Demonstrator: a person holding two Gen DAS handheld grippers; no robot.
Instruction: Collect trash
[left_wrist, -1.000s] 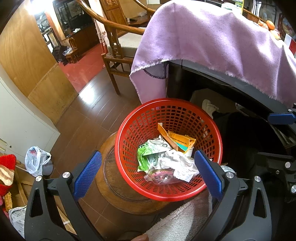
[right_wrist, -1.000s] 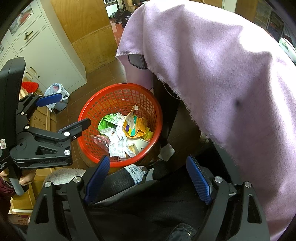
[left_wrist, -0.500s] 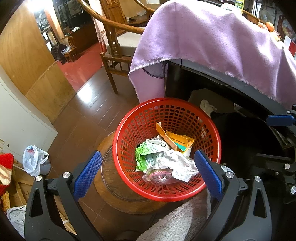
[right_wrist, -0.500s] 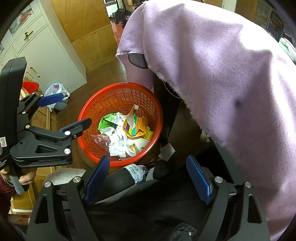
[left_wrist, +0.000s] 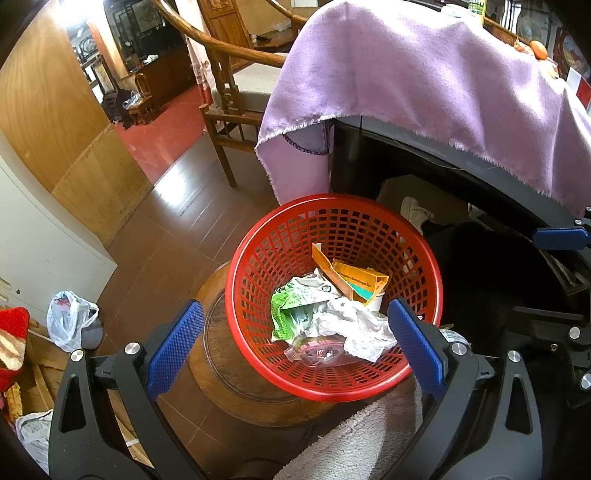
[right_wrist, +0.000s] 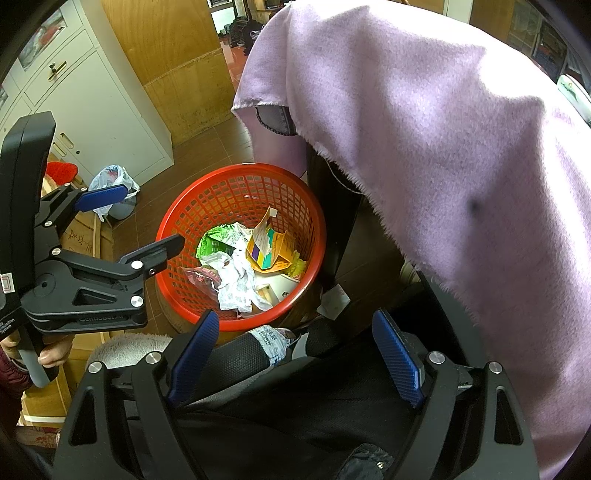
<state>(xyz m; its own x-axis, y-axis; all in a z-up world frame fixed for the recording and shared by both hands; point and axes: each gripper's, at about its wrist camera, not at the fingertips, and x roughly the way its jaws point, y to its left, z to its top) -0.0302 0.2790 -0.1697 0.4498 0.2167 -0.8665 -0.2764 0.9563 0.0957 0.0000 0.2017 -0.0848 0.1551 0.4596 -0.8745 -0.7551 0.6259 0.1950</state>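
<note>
A: Both tools hang above the red mesh basket (left_wrist: 334, 295), which sits on a round wooden stool (left_wrist: 236, 373) beside the counter draped in purple cloth (left_wrist: 424, 85). The left hand-held gripper (left_wrist: 295, 345) is spread wide, nothing between its blue pads.

B: Same for the right hand-held gripper (right_wrist: 295, 363): released, empty, over a dark garment (right_wrist: 295, 406). Just past its pads lies a crumpled plastic bottle (right_wrist: 271, 341), outside the basket, near its rim.

A: That looks like the next pick. Inside already: a green wrapper (left_wrist: 291, 302), crumpled white paper (left_wrist: 354, 325), an orange carton (left_wrist: 354, 280).

B: The risk, I'd say, is that bottle. It's slick and squashed and rests on soft fabric, so closing pads could pinch cloth along with it, or squirt it away.

A: And the basket perches on that stool. A knock on the rim could tip it and spill everything.

B: There's also a white scrap (right_wrist: 334, 301) on the floor by the basket, flat and hard to pinch.
</note>
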